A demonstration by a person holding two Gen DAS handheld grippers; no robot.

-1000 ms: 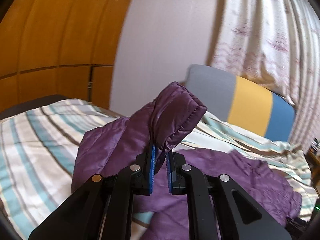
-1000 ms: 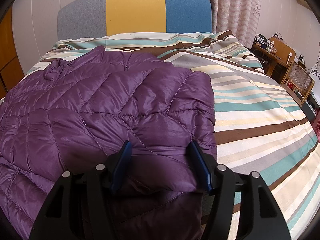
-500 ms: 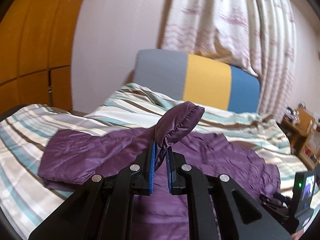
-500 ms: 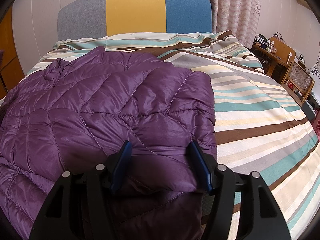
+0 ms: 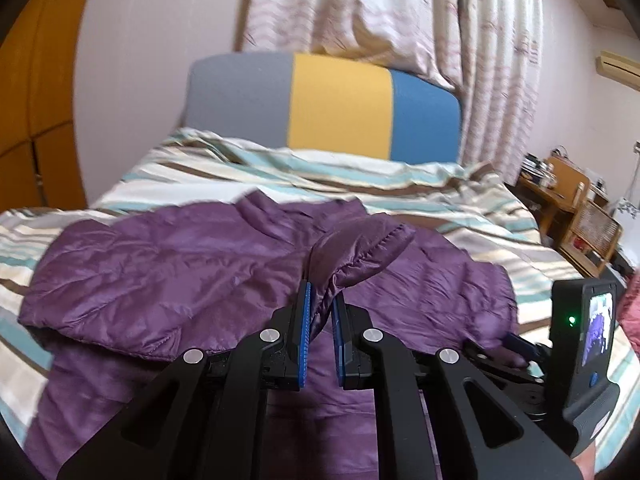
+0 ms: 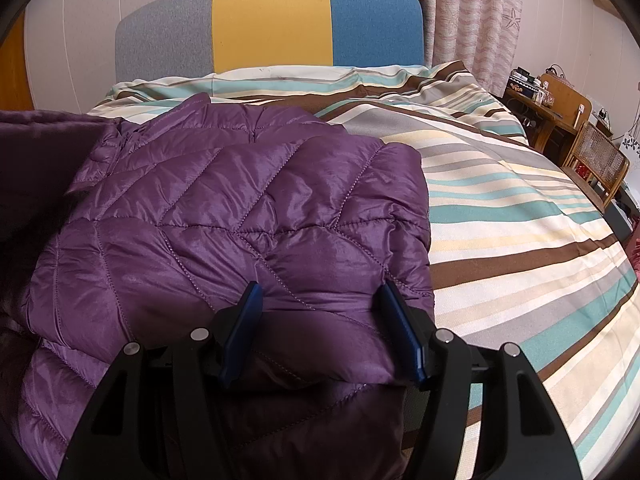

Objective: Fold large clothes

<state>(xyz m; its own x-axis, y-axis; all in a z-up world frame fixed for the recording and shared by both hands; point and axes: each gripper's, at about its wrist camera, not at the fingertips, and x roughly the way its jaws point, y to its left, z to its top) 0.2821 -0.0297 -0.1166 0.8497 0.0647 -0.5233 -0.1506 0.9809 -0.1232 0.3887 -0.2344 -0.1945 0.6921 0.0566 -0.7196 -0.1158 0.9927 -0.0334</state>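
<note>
Soft daylight, fisheye warp, slight blur

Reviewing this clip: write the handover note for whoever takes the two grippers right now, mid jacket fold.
Left gripper: shut on the sleeve cuff, held up over the jacket body.
Right gripper: jaws apart, resting on the purple jacket near its front edge; whether it pinches fabric is unclear.
Jacket lies spread on the striped bed.
Done: sleeve lifted inward.
Left: lay the sleeve down, release, fold the rest.
</note>
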